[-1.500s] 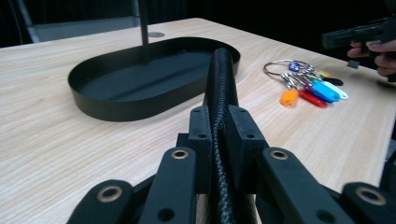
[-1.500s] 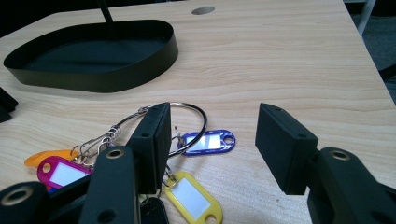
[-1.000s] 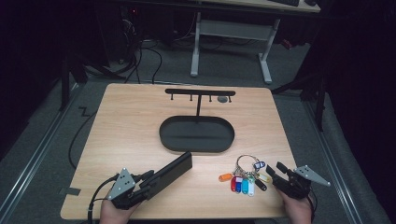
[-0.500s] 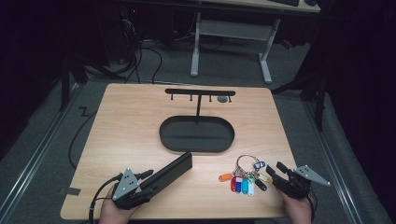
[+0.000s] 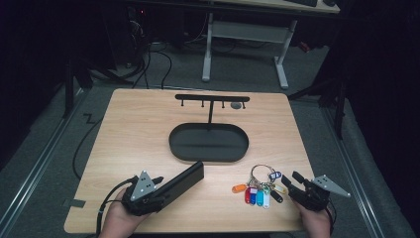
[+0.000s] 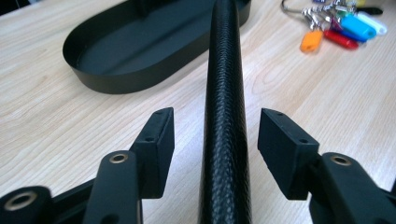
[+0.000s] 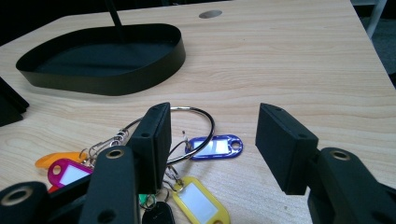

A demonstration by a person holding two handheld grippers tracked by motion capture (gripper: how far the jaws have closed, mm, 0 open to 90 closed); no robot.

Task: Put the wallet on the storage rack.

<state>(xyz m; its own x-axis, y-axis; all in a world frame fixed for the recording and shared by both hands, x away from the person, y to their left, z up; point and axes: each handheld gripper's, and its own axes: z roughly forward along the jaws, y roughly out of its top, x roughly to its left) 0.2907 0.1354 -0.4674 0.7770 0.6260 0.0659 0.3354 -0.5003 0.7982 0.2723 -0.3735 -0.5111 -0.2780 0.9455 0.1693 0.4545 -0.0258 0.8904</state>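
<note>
Black textured leather covers the slim case (image 6: 224, 116) lying on the table (image 5: 138, 134) between the left gripper's (image 6: 215, 140) spread fingers, untouched. The right gripper (image 7: 212, 140), fingers also spread, hovers over the key ring with coloured tags (image 7: 196, 135) beside the oval black tray (image 5: 208, 142).

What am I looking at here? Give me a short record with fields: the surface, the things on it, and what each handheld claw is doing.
surface: light wooden table
stand: black oval metal tray with a hook bar on a post
left gripper: open, jaws either side of a long black textured case, not clamped
right gripper: open, at a bunch of coloured plastic key tags on a metal ring
</note>
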